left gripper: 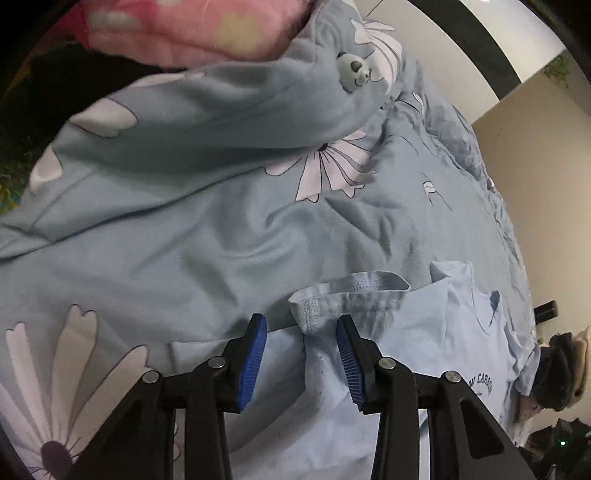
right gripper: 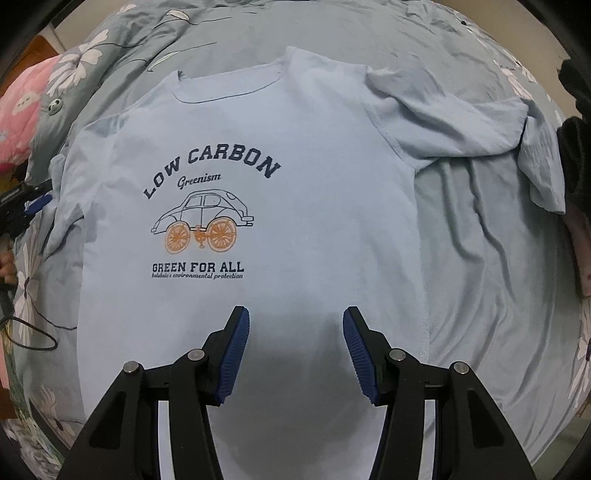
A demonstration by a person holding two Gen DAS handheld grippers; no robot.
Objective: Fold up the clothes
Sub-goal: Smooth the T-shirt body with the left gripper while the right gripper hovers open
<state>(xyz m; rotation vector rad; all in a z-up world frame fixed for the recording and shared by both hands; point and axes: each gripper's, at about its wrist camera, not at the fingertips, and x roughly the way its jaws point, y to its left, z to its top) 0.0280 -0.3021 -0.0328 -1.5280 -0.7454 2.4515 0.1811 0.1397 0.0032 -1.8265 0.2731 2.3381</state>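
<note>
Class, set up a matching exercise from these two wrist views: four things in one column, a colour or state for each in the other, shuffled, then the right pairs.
Things:
1. T-shirt
2. Pillow
3. Car wheels printed on the shirt
4. Left gripper

Colours or states:
A. pink with pale flowers
B. orange
C. open, fingers either side of a sleeve hem
D. light blue, spread flat, print side up

Pairs: 1-D, 2-A, 3-B, 4-C
</note>
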